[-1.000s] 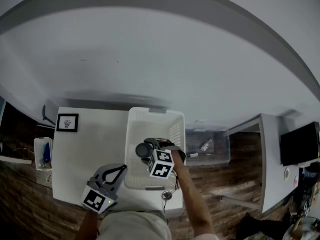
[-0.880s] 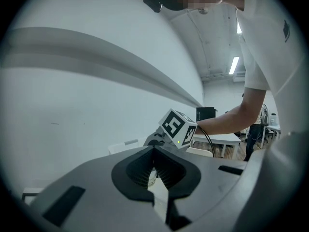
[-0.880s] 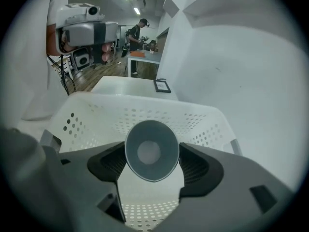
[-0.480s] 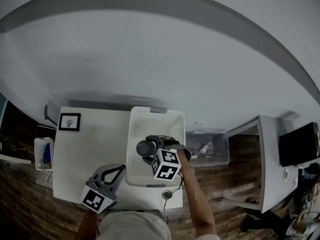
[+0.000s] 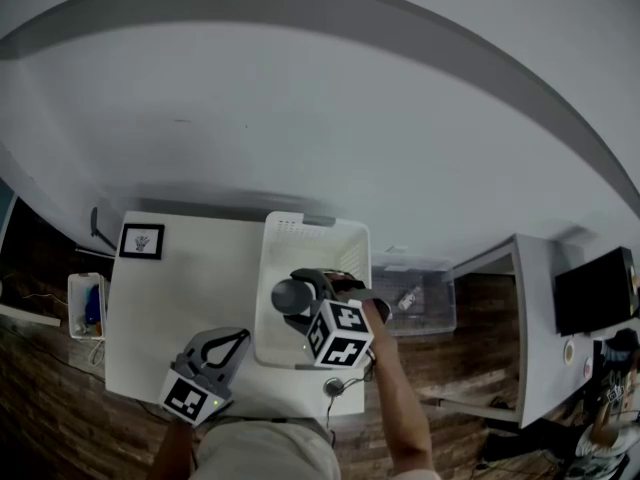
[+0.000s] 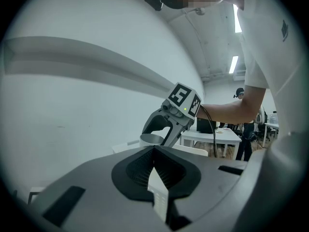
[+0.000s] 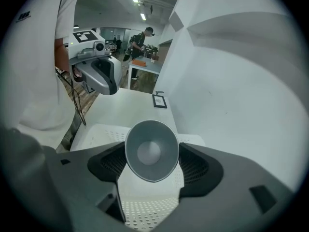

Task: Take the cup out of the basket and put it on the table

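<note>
Head view: the white basket (image 5: 345, 243) stands on the white bench (image 5: 185, 288), toward its right edge. The right gripper (image 5: 305, 296) hangs over the basket with its jaws clamped on the grey cup (image 5: 288, 295), which is clear of the basket and not on the bench.

Right gripper view: the cup (image 7: 151, 150) lies on its side between the two jaws, mouth toward the camera, its smooth inner bottom visible. The perforated basket floor (image 7: 145, 211) shows below it. A small framed picture (image 7: 159, 101) lies on the bench beyond the basket.

Left gripper view: the left gripper (image 6: 153, 149) has its jaws together, with nothing between them. It is held above the bench's near edge, left of the basket.

Other containers (head view only):
- A clear bin (image 5: 87, 306) left of the bench holds something blue.
- A clear bin (image 5: 415, 296) on the floor, right of the basket, holds a small pale item, too small to identify.
</note>
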{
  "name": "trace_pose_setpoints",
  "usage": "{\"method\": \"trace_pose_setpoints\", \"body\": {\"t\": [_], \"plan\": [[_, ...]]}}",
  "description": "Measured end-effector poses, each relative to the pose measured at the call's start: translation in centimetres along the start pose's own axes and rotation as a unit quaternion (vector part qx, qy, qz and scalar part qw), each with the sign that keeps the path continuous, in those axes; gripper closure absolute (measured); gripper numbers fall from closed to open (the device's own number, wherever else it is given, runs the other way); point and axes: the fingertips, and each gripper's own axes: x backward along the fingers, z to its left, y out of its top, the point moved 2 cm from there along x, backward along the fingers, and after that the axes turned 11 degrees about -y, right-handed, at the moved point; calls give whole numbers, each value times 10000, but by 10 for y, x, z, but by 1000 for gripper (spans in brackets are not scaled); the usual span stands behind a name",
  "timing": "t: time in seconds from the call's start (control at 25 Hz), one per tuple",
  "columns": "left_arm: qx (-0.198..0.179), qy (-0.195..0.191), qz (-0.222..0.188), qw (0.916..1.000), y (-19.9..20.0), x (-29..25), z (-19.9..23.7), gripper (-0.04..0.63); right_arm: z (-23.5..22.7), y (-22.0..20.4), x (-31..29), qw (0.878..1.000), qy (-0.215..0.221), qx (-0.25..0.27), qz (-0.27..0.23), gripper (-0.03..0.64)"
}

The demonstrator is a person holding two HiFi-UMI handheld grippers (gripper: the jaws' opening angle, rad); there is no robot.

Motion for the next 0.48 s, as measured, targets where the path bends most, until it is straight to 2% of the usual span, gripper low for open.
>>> {"method": "trace_pose_setpoints", "body": {"t": [0.48], "plan": [[82,239,-66,9997,-3,19,0,595,4,35,15,9992,-91,285,-279,278]]}}
